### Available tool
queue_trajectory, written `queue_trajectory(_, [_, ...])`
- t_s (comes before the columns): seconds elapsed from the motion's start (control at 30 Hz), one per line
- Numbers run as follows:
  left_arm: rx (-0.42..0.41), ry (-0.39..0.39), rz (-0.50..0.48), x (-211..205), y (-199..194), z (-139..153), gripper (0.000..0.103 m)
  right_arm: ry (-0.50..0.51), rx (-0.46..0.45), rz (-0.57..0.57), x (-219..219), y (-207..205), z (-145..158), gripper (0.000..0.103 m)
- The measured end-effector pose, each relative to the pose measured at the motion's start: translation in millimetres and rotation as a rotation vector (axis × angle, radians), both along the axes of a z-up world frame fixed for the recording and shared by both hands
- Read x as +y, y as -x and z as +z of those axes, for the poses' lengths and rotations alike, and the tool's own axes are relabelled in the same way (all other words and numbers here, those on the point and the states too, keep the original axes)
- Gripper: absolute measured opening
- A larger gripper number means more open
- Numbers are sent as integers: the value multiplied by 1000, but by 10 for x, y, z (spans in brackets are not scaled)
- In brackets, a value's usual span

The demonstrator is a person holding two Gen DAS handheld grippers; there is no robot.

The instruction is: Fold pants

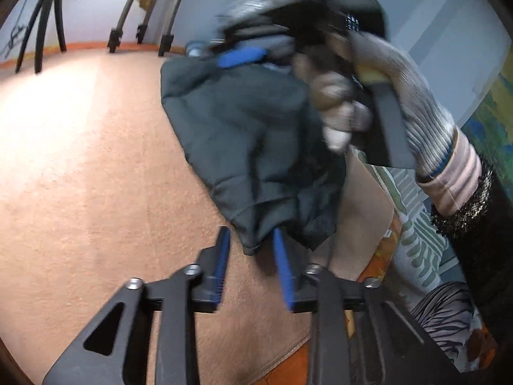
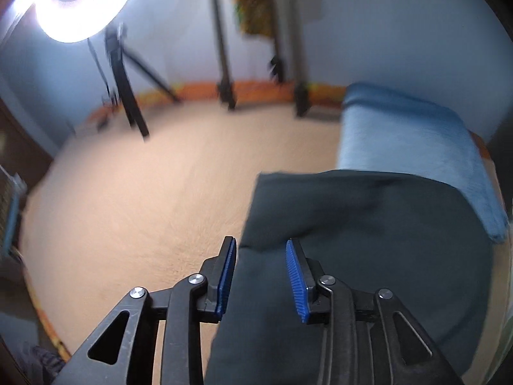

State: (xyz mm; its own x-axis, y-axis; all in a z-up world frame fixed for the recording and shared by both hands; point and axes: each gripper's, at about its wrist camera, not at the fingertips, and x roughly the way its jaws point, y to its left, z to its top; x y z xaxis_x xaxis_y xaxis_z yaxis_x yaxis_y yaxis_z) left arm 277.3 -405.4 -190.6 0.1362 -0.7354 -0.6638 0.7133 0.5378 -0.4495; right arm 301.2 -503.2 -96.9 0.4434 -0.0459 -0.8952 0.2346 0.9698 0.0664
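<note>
The dark pants (image 1: 243, 134) lie in a rumpled heap on the peach carpet (image 1: 96, 160), and everything else is placed from them. In the left wrist view the left gripper (image 1: 251, 247) sits at the near corner of the pants, its blue-padded fingers (image 1: 282, 256) spread apart with a bunched tip of the fabric hanging in the gap between them; the pads are not pressed onto the cloth. On the far side of the pants, the right gripper (image 1: 247, 56) appears blurred, held by a hand in a grey knit glove (image 1: 413, 102), one blue pad showing at the far edge of the cloth. Whether it touches the cloth is too blurred to say. In the right wrist view the right gripper (image 2: 261, 276) hovers over the pants (image 2: 368, 240), fingers (image 2: 296, 282) apart, with flat dark fabric showing through the gap and nothing pinched. A folded light blue towel (image 2: 416, 147) lies just beyond the pants, its near edge overlapped by them. Well beyond the pants, black tripod legs (image 2: 128, 96) stand at the carpet's far edge against a pale wall, and a glowing ring light (image 2: 80, 16) hangs above them.
</note>
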Motion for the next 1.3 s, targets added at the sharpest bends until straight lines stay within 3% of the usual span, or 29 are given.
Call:
queue_trajectory(0.03, [-22, -6, 11, 5, -3, 51, 40, -21, -30, -18, -101, 98, 92, 35])
queue_trajectory(0.17, [-88, -22, 48, -24, -67, 191, 42, -52, -134, -91, -496, 565, 396, 40])
queue_trajectory(0.33, [-132, -36, 91, -121, -218, 343, 47, 16, -217, -122, -762, 989, 580, 69])
queue_trajectory(0.47, [-175, -48, 98, -201, -273, 417, 47, 63, -235, -140, -890, 1175, 633, 74])
queue_trajectory(0.53, [-192, -56, 95, -260, -284, 448, 48, 75, -259, -145, -959, 1271, 663, 87])
queue_trajectory(0.6, [-195, -60, 92, -311, -293, 469, 48, 92, -281, -152, -995, 1352, 683, 93])
queue_trajectory(0.8, [-218, -90, 92, -492, -400, 446, 53, 135, -238, -135, -1063, 1412, 566, 100])
queue_trajectory(0.9, [-183, -96, 100, -558, -569, 350, 64, 195, -193, -125, -1125, 1366, 445, 103])
queue_trajectory(1.03, [-50, -101, 148, -568, -901, 101, 64, 236, -118, -133, -1350, 1335, 211, 103])
queue_trajectory(1.17, [48, -92, 178, -528, -1095, -81, 64, 68, -105, -164, -1696, 1374, -1, 103])
queue_trajectory(1.3, [103, -75, 171, -552, -1169, -175, 64, -74, -161, -167, -1928, 1407, -86, 103])
